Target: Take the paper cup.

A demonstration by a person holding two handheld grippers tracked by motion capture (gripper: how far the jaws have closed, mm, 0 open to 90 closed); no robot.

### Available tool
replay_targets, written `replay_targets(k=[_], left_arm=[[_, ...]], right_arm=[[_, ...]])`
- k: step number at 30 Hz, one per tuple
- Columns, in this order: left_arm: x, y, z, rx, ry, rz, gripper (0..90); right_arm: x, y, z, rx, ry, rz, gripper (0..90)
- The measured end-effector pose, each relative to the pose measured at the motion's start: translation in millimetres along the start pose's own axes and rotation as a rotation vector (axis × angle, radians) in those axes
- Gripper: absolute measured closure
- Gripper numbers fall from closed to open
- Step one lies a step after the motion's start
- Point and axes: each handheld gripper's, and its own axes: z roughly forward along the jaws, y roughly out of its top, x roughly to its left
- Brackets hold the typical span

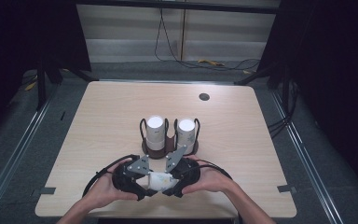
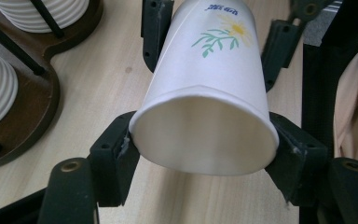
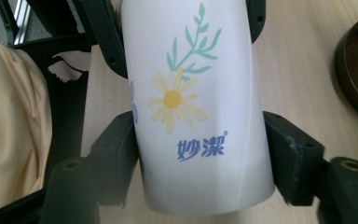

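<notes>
Together, left gripper (image 1: 137, 182) and right gripper (image 1: 176, 179) clamp a paper cup (image 1: 157, 181).

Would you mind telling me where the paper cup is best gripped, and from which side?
Grip the paper cup across its wall, jaws on opposite sides. It lies sideways; the left gripper clamps near the open rim, which flexes, so the narrower base end, where the right gripper sits, probably holds firmer.

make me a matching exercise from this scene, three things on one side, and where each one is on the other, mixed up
Things:
1. paper cup
2. wooden holder
3. dark round hole

Places:
A. far part of the table, right of centre
B. clamped between the left gripper and right gripper, near the front edge
C. middle of the table, with two stacks of ribbed white cups

Pairs: 1-B, 2-C, 3-A
</notes>
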Motion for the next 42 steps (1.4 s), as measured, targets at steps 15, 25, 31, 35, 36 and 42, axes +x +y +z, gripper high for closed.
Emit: replay_targets(k=[15, 25, 31, 35, 36, 42], left_arm=[[1.2, -7.7, 1.5, -0.061, 0.004, -0.048, 23.0], [5.0, -10.1, -5.7, -0.125, 0.004, -0.09, 16.3], [7.5, -11.5, -11.3, -0.189, -0.005, -0.123, 16.2], [10.0, -13.6, -14.1, -0.197, -0.005, -0.13, 16.2], [10.4, -14.1, -15.0, -0.206, -0.009, -0.136, 16.2], [12.2, -15.2, -18.7, -0.249, -0.018, -0.155, 16.2]], right_arm=[[2.0, -0.4, -4.7, -0.021, -0.006, -0.013, 34.6], [1.0, -6.5, -12.7, -0.065, -0.03, 0.015, 34.9], [2.3, -10.6, -16.3, -0.104, -0.045, 0.035, 35.0], [2.6, -14.7, -16.9, -0.136, -0.053, 0.053, 35.2], [2.6, -15.7, -17.3, -0.145, -0.056, 0.054, 35.2], [2.3, -20.6, -22.1, -0.207, -0.078, 0.089, 35.3]])
